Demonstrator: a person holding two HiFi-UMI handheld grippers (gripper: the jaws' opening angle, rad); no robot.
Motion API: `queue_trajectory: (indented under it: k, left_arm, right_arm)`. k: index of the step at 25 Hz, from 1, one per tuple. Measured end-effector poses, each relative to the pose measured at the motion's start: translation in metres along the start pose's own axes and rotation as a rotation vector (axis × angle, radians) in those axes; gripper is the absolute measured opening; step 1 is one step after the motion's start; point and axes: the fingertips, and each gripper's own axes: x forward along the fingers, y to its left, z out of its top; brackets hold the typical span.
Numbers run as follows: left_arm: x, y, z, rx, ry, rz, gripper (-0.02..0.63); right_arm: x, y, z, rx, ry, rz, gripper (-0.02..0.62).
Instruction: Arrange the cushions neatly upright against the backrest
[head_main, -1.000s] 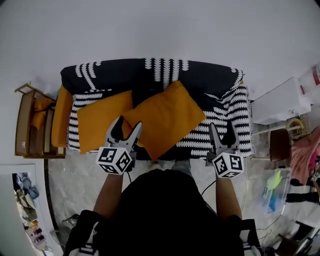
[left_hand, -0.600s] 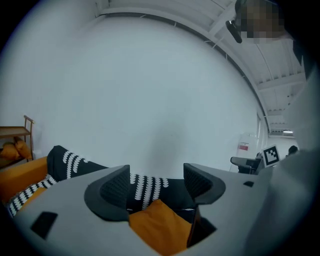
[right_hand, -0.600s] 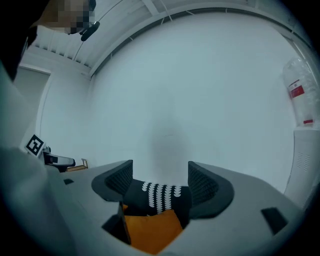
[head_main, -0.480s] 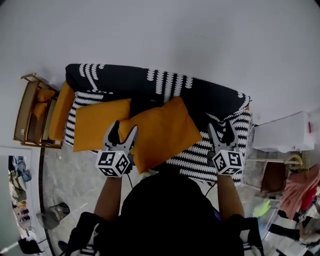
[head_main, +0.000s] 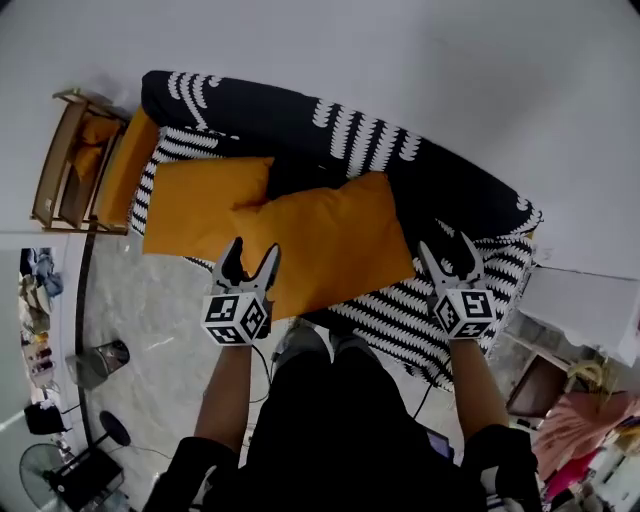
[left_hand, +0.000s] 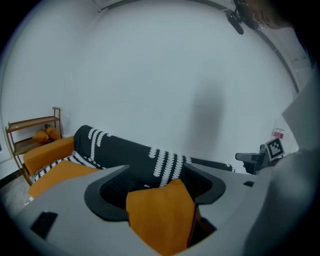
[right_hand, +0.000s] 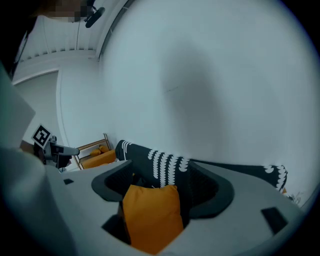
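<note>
Step in hand: the approach. No cushion has been picked up yet, and I judge the arranging itself has not begun.
Left gripper (head_main: 253, 256): jaws apart, gripping nothing. It hovers at the front edge of the sofa seat (head_main: 405, 318), just beside the near left corner of the middle cushion (head_main: 335, 242). In the left gripper view that orange cushion shows between my jaws, but beyond them, not pinched.
Right gripper (head_main: 448, 254): jaws apart too, and empty. It hangs over the striped seat cover, just right of the same cushion, without touching it.
Cushions: 2 orange ones lie flat on the seat, neither upright. The left cushion (head_main: 195, 205) sits toward the sofa's left end; the middle cushion lies askew, and its left corner seems to overlap the other.
Backrest (head_main: 330, 140): dark cover with white bands, bare along its whole length, nothing leaning on it.
Other things: an orange pad (head_main: 128, 170) at the sofa's left end, and a wooden shelf (head_main: 62, 150) beyond it.
Next move, as I judge it: close 1 gripper on each near side of the middle cushion, lift its front edge, tip it back until it stands against the backrest, then do the same with the left one.
Care needed: bite enough fabric that the soft cushion does not slip out and flop forward.
</note>
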Motion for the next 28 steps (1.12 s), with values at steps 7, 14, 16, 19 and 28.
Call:
queue_trajectory:
  k: [7,14,16,19,28]
  left_arm:
    - [0.002,0.044,-0.068,-0.060,0.087,0.128,0.339]
    - [0.025,0.088,-0.128,-0.112,0.181,0.210,0.341]
    - [0.029,0.098,-0.140,-0.127,0.194,0.229,0.341]
    - [0.034,0.110,-0.161,-0.150,0.223,0.258,0.347]
    - [0.049,0.133,-0.218,-0.200,0.346,0.314,0.388]
  right_arm:
    - [0.070,-0.003,-0.060,0.001,0.123,0.045,0.354]
    - [0.117,-0.020,-0.122,-0.027,0.247,0.048,0.354]
    - [0.129,-0.025,-0.142,-0.026,0.285,0.048,0.354]
    - [0.148,-0.031,-0.168,0.006,0.335,0.046,0.354]
    - [0.217,-0.049,-0.231,0.116,0.497,0.104,0.449]
